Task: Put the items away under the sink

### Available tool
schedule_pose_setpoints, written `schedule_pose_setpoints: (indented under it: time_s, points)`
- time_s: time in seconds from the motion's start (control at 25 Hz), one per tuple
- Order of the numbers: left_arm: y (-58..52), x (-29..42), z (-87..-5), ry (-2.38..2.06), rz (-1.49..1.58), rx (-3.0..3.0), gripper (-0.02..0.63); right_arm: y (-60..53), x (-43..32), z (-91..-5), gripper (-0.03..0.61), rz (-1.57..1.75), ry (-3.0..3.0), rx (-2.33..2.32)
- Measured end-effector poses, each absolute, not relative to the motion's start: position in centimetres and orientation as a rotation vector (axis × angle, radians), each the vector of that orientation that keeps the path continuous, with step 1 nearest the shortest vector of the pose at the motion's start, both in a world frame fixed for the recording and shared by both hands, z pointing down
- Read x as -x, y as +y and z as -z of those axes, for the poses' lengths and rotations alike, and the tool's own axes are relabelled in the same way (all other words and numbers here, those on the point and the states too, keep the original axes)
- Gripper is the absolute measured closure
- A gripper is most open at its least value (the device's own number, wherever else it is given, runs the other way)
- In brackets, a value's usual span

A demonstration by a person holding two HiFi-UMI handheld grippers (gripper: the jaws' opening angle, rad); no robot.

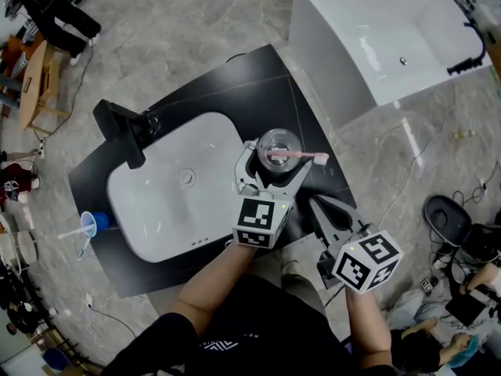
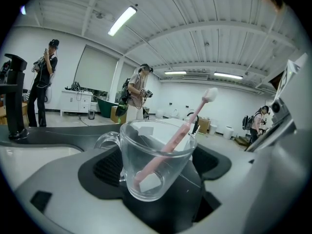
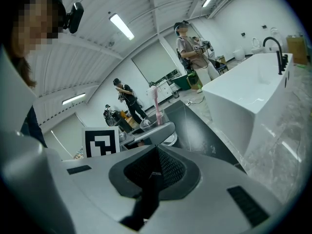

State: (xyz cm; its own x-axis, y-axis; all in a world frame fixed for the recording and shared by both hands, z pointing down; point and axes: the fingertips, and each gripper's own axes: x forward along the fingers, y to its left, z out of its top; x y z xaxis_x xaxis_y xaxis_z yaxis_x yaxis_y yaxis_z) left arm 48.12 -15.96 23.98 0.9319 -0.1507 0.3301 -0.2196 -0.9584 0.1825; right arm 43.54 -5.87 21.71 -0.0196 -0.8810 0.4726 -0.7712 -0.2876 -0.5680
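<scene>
While the left tool [image 1: 280,157] is straddling the glass cup [image 2: 146,155] on the tabletop [image 1: 196,92], jaws wide, we are planning one grip for cup and toothbrush [image 2: 178,135]; the right tool [image 1: 313,202] is hovering beside it, closed.

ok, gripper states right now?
Left gripper: open, jaws around the glass cup, not pressing it.
Right gripper: shut, empty.

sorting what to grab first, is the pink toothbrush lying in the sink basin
No, the pink toothbrush stands in the glass cup on the black counter, beside the sink basin.
</scene>
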Motion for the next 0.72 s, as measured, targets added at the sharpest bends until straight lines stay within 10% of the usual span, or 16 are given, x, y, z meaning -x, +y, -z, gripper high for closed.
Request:
schedule_pose_setpoints:
  time_s: [0.72]
  points:
    - [-16.9,-49.5,-23.9,-0.218,-0.394,-2.938,0.193,-6.0,-43.8,-22.5,0.543,1.218,1.766,2.114]
